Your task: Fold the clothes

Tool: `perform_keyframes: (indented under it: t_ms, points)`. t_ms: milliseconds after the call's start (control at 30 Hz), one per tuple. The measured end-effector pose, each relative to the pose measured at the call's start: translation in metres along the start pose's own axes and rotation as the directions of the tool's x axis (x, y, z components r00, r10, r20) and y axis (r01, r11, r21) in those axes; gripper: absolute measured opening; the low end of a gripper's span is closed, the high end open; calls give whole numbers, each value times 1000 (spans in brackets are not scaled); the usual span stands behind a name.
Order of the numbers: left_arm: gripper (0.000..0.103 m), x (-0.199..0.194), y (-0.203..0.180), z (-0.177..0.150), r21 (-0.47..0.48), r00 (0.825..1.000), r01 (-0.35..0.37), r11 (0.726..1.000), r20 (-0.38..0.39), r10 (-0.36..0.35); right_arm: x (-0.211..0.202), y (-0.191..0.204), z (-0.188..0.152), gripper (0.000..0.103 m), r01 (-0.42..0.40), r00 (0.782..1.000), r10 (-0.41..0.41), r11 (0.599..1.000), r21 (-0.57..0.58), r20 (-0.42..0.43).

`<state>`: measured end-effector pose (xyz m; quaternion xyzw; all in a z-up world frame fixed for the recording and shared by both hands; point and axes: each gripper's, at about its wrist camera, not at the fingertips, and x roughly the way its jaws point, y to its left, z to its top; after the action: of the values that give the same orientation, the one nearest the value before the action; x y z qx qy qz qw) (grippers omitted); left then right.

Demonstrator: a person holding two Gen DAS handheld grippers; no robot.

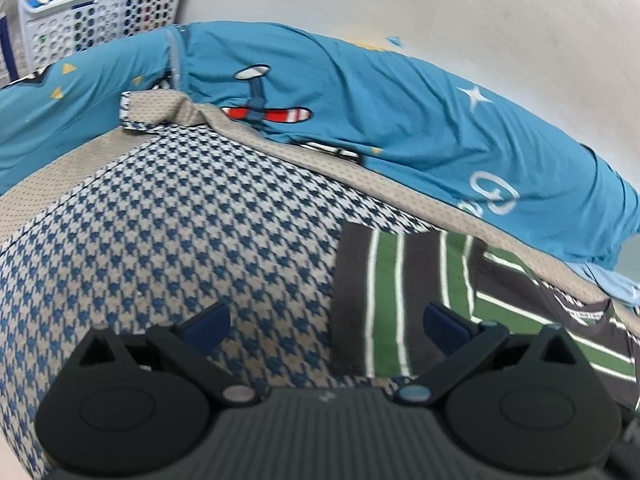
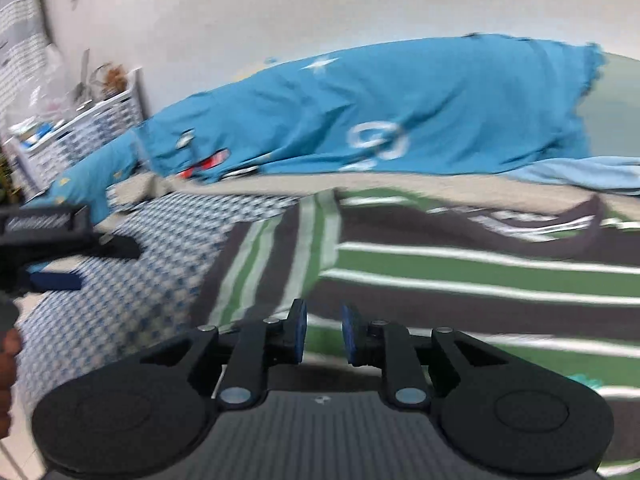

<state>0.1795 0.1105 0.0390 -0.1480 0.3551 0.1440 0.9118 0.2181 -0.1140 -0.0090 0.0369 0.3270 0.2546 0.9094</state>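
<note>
A dark grey shirt with green and white stripes (image 2: 480, 276) lies flat on a houndstooth blanket (image 1: 180, 240). One sleeve (image 1: 372, 300) lies with its stripes running across those of the body, and the collar (image 2: 560, 224) points to the far right. My right gripper (image 2: 324, 330) hovers over the shirt's near part, its blue pads a narrow gap apart with nothing between them. Over the sleeve's left edge my left gripper (image 1: 328, 324) stands wide open and holds nothing. It also shows at the left in the right wrist view, as the left gripper (image 2: 88, 264).
Blue bedding with a plane and stars (image 1: 360, 100) is heaped behind the blanket against a white wall. A white laundry basket (image 1: 100, 20) stands at the far left. A pale blue cloth (image 2: 580, 172) lies beyond the collar. A person's hand (image 2: 8, 360) shows at the left edge.
</note>
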Motion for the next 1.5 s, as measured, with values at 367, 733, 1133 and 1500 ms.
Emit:
perform_keyframes:
  t_ms: [367, 733, 1133, 1500]
  points:
    - [103, 13, -38, -2, 56, 997, 39, 998, -69, -35, 13, -75, 28, 19, 119, 991, -125, 988, 99, 57]
    - [103, 21, -60, -8, 96, 994, 41, 995, -104, -31, 57, -98, 52, 30, 159, 983, -164, 985, 69, 80]
    - [103, 29, -68, -11, 118, 990, 43, 992, -136, -27, 96, -103, 57, 41, 134, 990, -135, 991, 23, 33]
    - [103, 30, -77, -16, 144, 988, 50, 988, -154, -27, 93, -89, 48, 36, 122, 992, -119, 986, -116, 31]
